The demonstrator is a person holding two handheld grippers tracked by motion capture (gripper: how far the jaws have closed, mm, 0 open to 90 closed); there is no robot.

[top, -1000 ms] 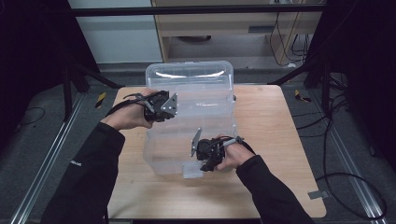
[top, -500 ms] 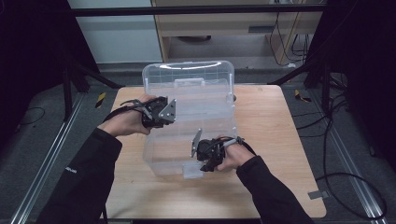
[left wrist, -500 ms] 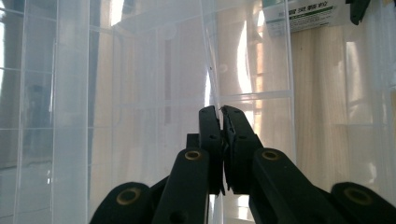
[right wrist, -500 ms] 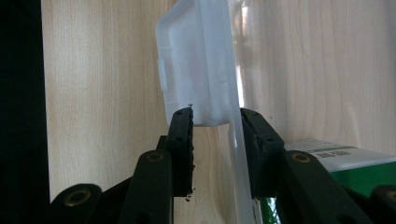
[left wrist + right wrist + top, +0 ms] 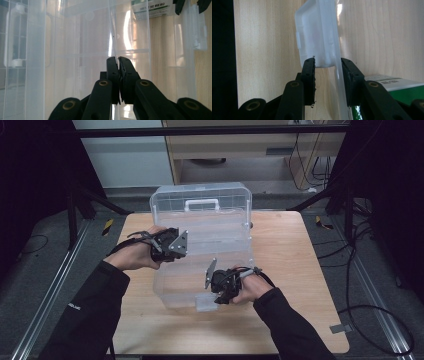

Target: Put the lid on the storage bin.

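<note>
A clear plastic storage box point(image 5: 200, 280) stands on the wooden table point(image 5: 300, 250). Its lid point(image 5: 205, 220), with a white handle point(image 5: 202, 204), is raised and leans toward the far side. My left gripper point(image 5: 176, 245) is at the lid's left side. In the left gripper view my left gripper point(image 5: 118, 66) is shut on a thin clear edge of the lid point(image 5: 113, 30). At the box's near front is my right gripper point(image 5: 214, 287). In the right gripper view my right gripper point(image 5: 327, 66) is shut on the white latch point(image 5: 317, 35) and the front wall.
A green-and-white label point(image 5: 392, 85) shows through the box's clear bottom. Bare table lies right of the box. Behind the table stands a wooden cabinet point(image 5: 240, 150). Cables point(image 5: 370, 270) trail over the floor at right, and metal rails point(image 5: 45, 310) run along the left.
My left gripper has shifted slightly nearer and to the right with the lid's edge, and the lid stands a little steeper. The right gripper has stayed at the latch.
</note>
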